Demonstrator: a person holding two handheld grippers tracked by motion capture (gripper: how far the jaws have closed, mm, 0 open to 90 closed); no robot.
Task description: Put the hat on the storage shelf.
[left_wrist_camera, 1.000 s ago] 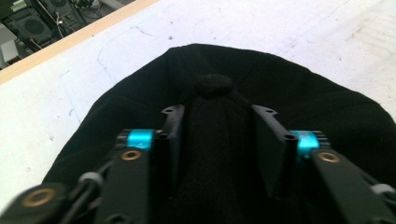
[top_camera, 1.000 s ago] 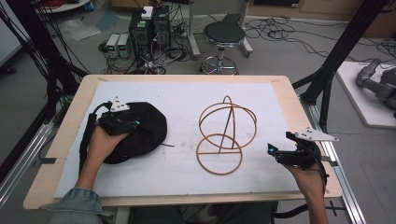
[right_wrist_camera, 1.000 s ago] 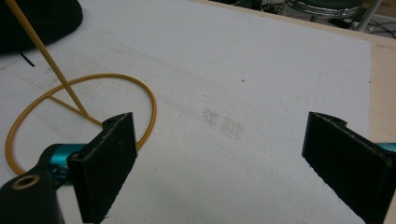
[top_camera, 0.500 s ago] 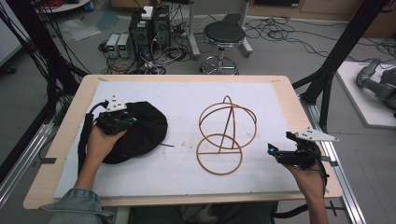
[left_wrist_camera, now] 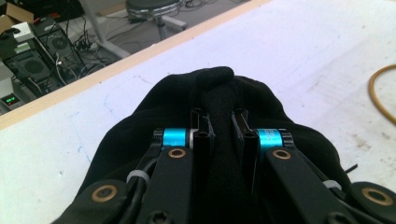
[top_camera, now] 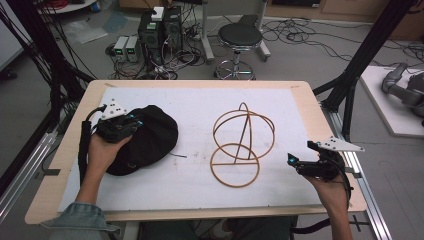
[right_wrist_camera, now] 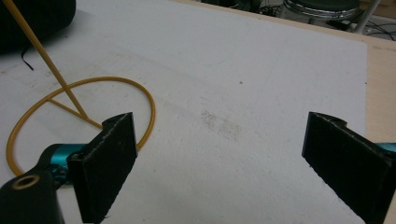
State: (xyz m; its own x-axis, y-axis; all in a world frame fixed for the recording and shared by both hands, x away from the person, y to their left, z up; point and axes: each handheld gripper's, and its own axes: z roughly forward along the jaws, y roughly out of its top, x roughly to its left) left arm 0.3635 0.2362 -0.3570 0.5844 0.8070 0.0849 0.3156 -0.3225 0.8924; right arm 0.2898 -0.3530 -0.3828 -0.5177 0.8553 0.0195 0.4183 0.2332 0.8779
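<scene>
A black fabric hat lies on the left of the white table mat. My left gripper sits on the hat's near-left side. In the left gripper view its jaws have just been closing and are shut on a raised fold of the hat. A thin tan wire stand of rings and a slanted rod stands at mid-table. My right gripper rests near the right edge with open, empty jaws. The stand's base ring lies just beyond its left jaw.
A loose dark thread lies on the mat right of the hat. The wooden table edge runs just right of my right hand. Beyond the far edge are a round stool, computer boxes and floor cables.
The left gripper has closed on the hat and lifted slightly, bunching the fabric into a fold. The right gripper and the wire stand have stayed still.
</scene>
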